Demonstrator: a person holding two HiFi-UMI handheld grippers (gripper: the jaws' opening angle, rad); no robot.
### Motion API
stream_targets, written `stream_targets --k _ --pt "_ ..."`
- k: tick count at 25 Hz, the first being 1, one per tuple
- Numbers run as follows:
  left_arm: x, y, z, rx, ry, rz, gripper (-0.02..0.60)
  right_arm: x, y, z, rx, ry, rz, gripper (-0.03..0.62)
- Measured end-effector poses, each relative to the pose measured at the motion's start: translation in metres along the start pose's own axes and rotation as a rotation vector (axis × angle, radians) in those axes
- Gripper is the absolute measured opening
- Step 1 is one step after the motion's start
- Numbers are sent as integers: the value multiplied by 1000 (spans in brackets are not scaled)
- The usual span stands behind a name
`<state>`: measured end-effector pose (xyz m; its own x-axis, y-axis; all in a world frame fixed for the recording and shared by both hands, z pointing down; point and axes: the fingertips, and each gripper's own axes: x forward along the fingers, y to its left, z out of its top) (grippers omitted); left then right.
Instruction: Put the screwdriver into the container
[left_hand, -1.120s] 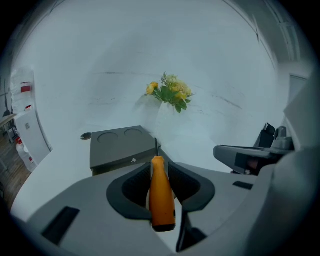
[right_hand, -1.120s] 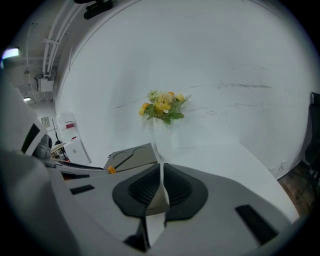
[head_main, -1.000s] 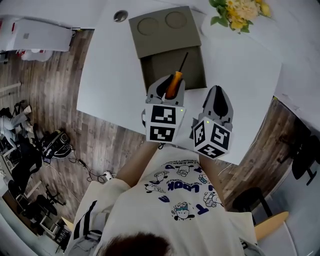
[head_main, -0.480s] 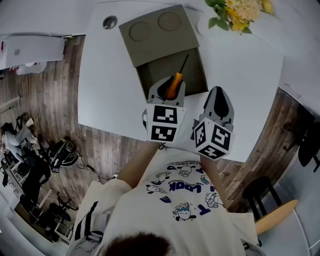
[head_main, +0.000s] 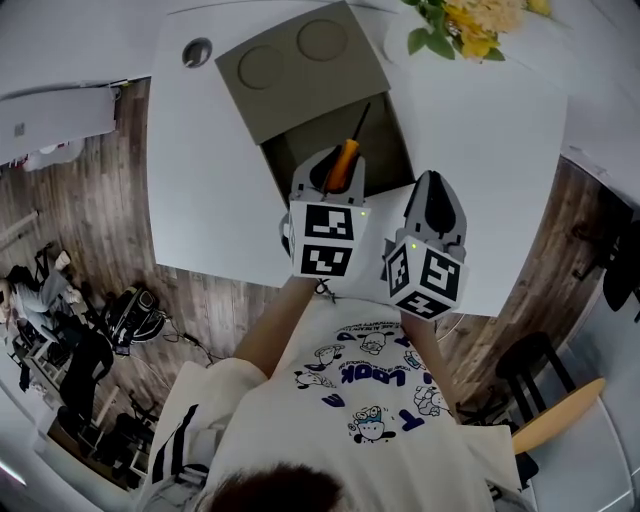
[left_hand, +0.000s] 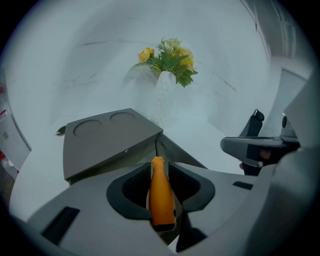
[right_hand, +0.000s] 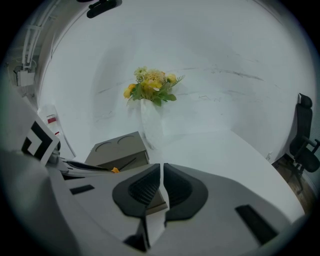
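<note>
A screwdriver (head_main: 344, 160) with an orange handle (left_hand: 160, 195) and a thin dark shaft is clamped in my left gripper (head_main: 335, 172). Its shaft points out over the open part of the grey-brown container (head_main: 380, 135). In the left gripper view the handle sits upright between the two dark pads, tip toward the container (left_hand: 107, 140). My right gripper (head_main: 433, 203) hovers just right of the left one, over the white table, its jaws shut with nothing between them (right_hand: 161, 192). The right gripper view shows the container (right_hand: 120, 150) to the left, with the screwdriver's orange end (right_hand: 115, 170) beside it.
The container's lid (head_main: 290, 62) with two round recesses covers its far half. A vase of yellow flowers (head_main: 470, 18) stands at the table's far right. A small round metal piece (head_main: 196, 50) lies at the far left corner. The table edge (head_main: 240, 275) runs just under the grippers.
The view has shifted slightly, so the container and table sit a little further left and up. Both grippers keep their hold and spacing.
</note>
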<state>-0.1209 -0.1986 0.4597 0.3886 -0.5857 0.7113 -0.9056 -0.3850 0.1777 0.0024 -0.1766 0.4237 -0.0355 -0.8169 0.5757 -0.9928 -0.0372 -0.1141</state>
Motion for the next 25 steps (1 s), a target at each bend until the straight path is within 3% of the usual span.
stream_targets --k 21,25 --pt "31 6 -26 38 128 -41 121 7 -6 -16 17 41 -43 40" --pt "31 6 -23 49 116 -38 123 8 -6 -17 23 43 -44 40"
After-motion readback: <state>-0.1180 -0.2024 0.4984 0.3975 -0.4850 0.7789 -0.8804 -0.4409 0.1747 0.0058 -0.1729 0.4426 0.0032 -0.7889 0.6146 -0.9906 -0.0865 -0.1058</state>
